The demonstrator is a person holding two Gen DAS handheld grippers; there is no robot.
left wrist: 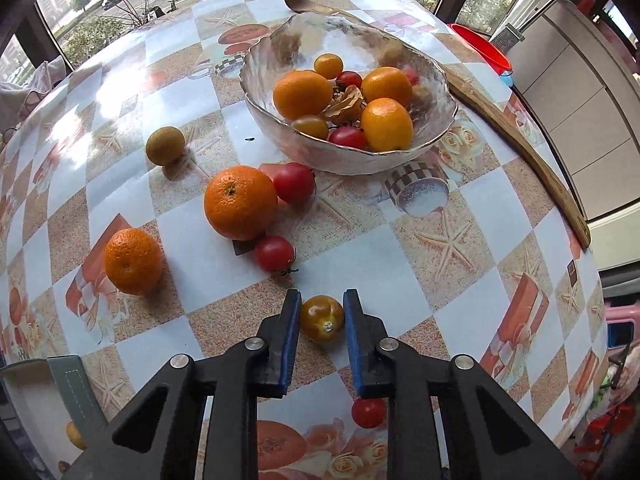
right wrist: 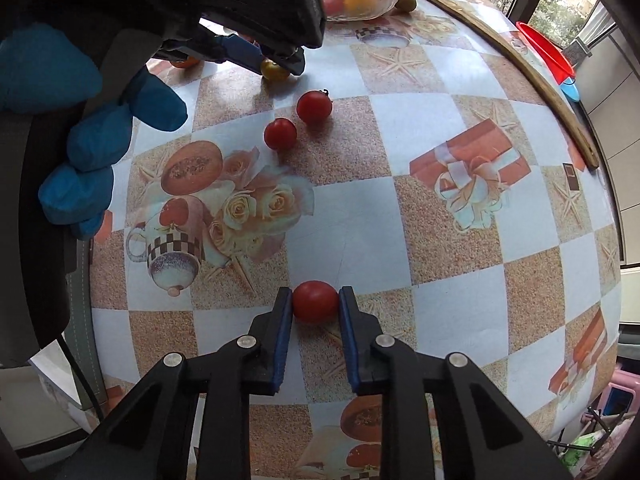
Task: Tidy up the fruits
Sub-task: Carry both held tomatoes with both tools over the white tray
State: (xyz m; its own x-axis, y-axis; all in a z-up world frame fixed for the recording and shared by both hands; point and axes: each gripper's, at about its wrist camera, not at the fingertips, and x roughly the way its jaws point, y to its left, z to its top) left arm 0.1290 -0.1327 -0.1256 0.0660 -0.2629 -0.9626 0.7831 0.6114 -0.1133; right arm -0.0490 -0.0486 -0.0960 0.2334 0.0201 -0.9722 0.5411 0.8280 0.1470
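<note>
In the left wrist view my left gripper point(left wrist: 322, 306) stands around a yellow-brown tomato point(left wrist: 322, 319) on the table, pads touching both its sides. A glass bowl point(left wrist: 416, 156) of oranges and tomatoes stands beyond. Two oranges point(left wrist: 240, 202) point(left wrist: 133, 261), red tomatoes point(left wrist: 294, 182) point(left wrist: 274, 253) and a green fruit point(left wrist: 165, 146) lie loose. In the right wrist view my right gripper point(right wrist: 315, 298) is closed against a red tomato point(right wrist: 315, 301) on the table. The left gripper point(right wrist: 280, 60) shows at the top left, with its yellow tomato point(right wrist: 274, 70).
Two more red tomatoes point(right wrist: 314, 107) point(right wrist: 280, 133) lie between the grippers. A wooden stick point(left wrist: 516, 140) runs along the table's right edge. A red bucket point(left wrist: 482, 50) stands beyond the edge. A gloved hand point(right wrist: 92, 148) is at the left.
</note>
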